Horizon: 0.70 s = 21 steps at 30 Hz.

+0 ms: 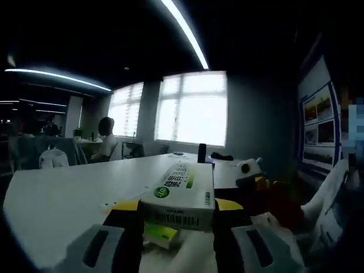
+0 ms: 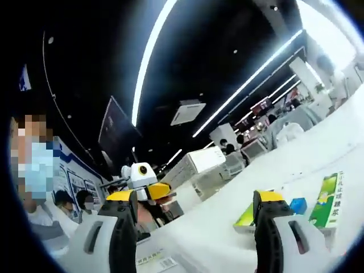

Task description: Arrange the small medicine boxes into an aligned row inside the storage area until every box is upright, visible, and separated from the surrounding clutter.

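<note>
You've got a big white table [image 1: 62,193] spread out under everything, running from 9 o'clock toward the bright windows [image 1: 190,108] at 12 in the left gripper view. Your left gripper [image 1: 176,219] is clamped on a white medicine box [image 1: 181,196] with a green logo and a barcode facing you, held flat between the jaws at 6 o'clock, and there's a yellow-green box [image 1: 160,234] sitting on the table just under it. In the right gripper view your right gripper [image 2: 196,227] has its jaws spread wide with nothing between them. That same held box [image 2: 196,163] shows at about 11 o'clock from the gap, up in the air in the other gripper. Down at 3 o'clock a green box [image 2: 326,200] lies by the right jaw, with a small blue box [image 2: 298,205] just beside it.
</note>
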Available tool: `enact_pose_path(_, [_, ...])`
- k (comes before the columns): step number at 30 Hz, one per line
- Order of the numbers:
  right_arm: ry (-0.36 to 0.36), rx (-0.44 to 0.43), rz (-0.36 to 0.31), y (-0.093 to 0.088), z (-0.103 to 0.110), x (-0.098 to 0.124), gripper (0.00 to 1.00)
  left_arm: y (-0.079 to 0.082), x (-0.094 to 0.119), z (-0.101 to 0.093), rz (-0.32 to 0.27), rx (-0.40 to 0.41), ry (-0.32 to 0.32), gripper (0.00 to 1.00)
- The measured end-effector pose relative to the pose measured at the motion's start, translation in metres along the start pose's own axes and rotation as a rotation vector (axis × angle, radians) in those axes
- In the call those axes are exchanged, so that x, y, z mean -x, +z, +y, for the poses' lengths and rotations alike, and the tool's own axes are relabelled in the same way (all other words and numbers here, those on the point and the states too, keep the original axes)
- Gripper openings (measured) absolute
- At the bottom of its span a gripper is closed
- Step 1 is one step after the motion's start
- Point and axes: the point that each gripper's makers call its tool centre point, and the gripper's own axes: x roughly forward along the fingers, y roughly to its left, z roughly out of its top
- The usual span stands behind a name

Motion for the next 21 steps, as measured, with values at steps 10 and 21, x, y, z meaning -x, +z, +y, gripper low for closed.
enact_pose_path(10, [0.074, -0.088, -0.046, 0.002, 0.015, -0.005, 0.77, -0.009, -0.013, -0.018, 0.04, -0.073, -0.032, 0.46])
enact_pose_path(21, [0.073, -0.314, -0.158, 0.016, 0.005, -0.001, 0.66, -0.018, -0.022, -0.03, 0.087, -0.179, -0.068, 0.46])
